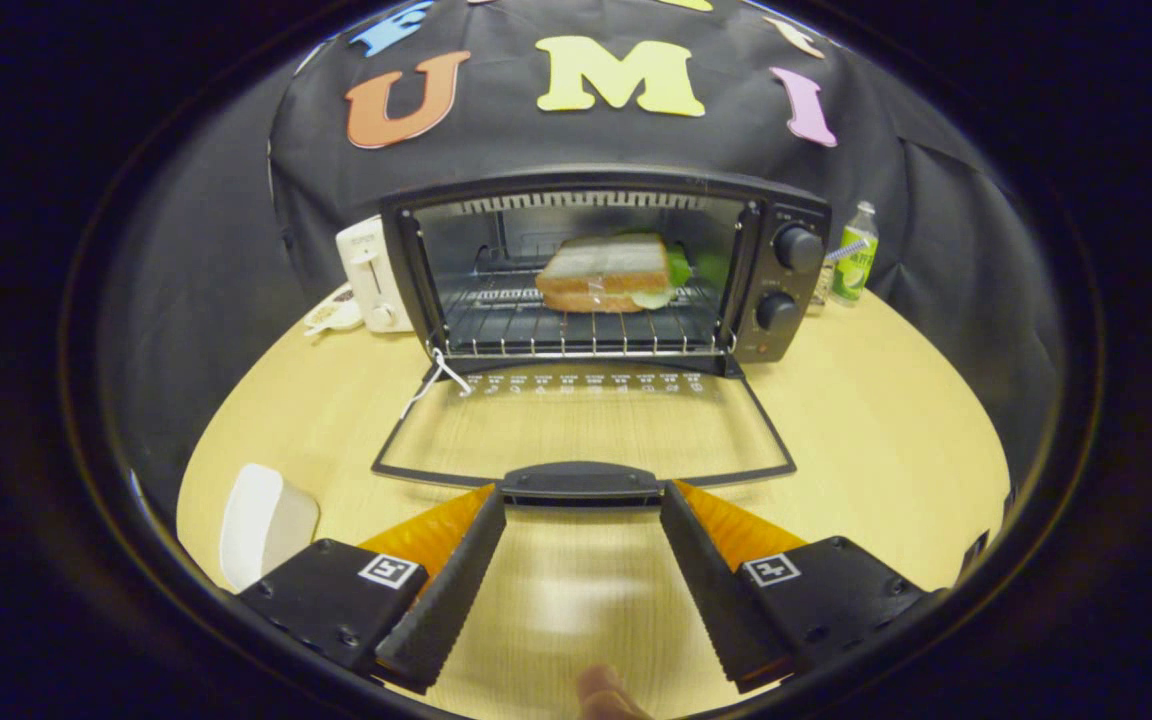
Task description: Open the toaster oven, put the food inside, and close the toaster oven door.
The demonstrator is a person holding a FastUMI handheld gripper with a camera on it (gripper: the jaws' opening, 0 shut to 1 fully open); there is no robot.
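Sandwich (pixel 604 273) lies inside toaster oven (pixel 786 210), beyond spread hand-held gripper (pixel 582 515).

We read this as a staged recording booth, not a real kitchen: black cloth wall (pixel 936 200) draped behind a round pale wooden bench (pixel 886 420). Kitchen props sit on it: black toaster oven (pixel 786 270) with glass door open, white pop-up toaster (pixel 371 275), green-labelled plastic bottle (pixel 855 255), white dish (pixel 266 520).
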